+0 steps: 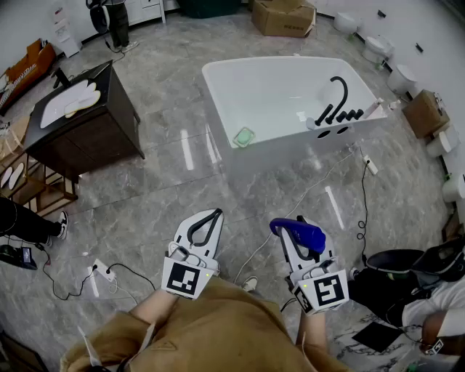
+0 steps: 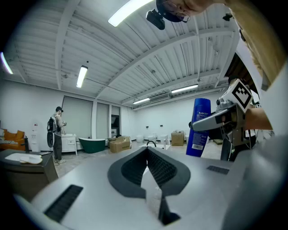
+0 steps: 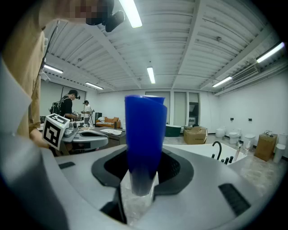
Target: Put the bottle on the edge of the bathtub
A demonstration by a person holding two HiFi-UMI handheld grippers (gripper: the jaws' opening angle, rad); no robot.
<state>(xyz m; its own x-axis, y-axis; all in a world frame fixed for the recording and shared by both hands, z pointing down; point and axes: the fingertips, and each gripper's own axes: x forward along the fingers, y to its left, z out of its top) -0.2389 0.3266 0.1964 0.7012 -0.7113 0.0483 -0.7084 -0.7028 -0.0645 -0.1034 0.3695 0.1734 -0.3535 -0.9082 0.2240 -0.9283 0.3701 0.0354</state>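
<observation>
Two black-and-white square markers [image 1: 182, 278] are the clearest print here, one on each gripper's cube. The left hand-held gripper [image 1: 212, 216] has its jaws closed together on nothing, held out over the grey marbled floor [image 1: 167, 182]. The right hand-held gripper [image 1: 294, 231] is clamped on the blue bottle [image 1: 299, 231], which stands upright between its pads [image 3: 155, 173]. In the left gripper view the bottle [image 2: 200, 126] carries white lettering near its top, too small to read, and a white label with a barcode low on its side. The bottle is well apart from the white bathtub [image 1: 290, 154], which stands farther off across the floor. In the bathtub lies a pale green item [image 1: 244, 136] near its front end. A curved black tap [image 1: 338, 91] rises from the deck at its right end. Beyond the bathtub sits a brown cardboard box [image 1: 285, 16] whose print cannot be read. To the left a dark cabinet [image 1: 94, 138] holds a white basin [image 1: 65, 102].
</observation>
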